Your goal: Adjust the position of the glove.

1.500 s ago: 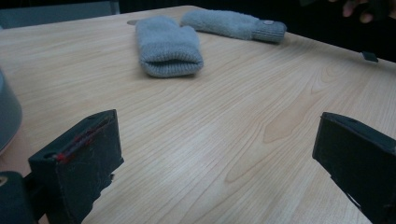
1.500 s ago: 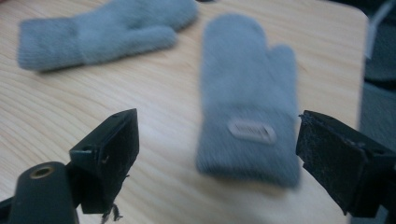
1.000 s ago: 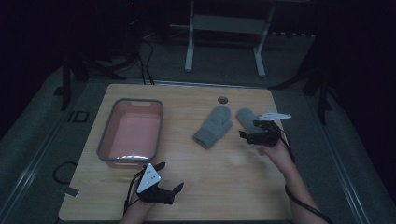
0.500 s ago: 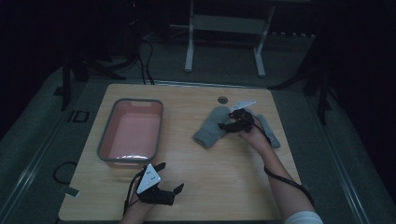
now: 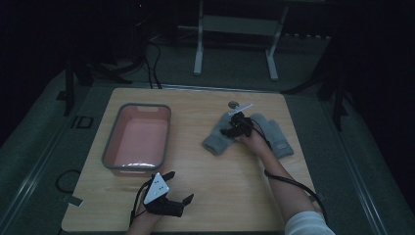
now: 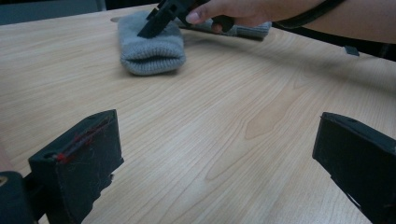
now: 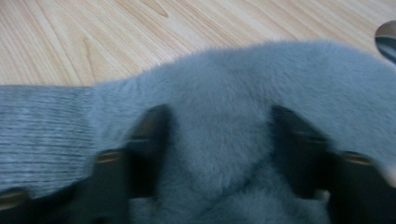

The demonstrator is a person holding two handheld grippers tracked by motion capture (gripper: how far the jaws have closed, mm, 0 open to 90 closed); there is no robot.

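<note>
On the wooden table (image 5: 230,186) two grey mittens lie side by side near the far right corner. The left mitten (image 5: 219,136) is stretched with its ribbed cuff toward the near side; the right mitten (image 5: 276,137) is partly covered by the person's right hand (image 5: 254,142). A small dark round thing (image 5: 233,104) is seen on the table just beyond them.

The right gripper (image 5: 230,131) is set down on the left mitten. In the right gripper view its jaws are pressed into the fuzzy knit (image 7: 224,154), a fold of it bunched up between them — the jaws have just been closing and stand about half closed on that fold. Whether the mitten is lifted cannot be told; in the left gripper view its cuff (image 6: 152,53) is seen resting on the table.

The left gripper (image 5: 178,188) is held low over the near edge of the table, well apart from the mittens. Its jaws are spread wide with nothing between them — bare wood is seen there. A pink tray (image 5: 111,147) with a grey rim is placed at the left of the table, just beyond the left gripper.
</note>
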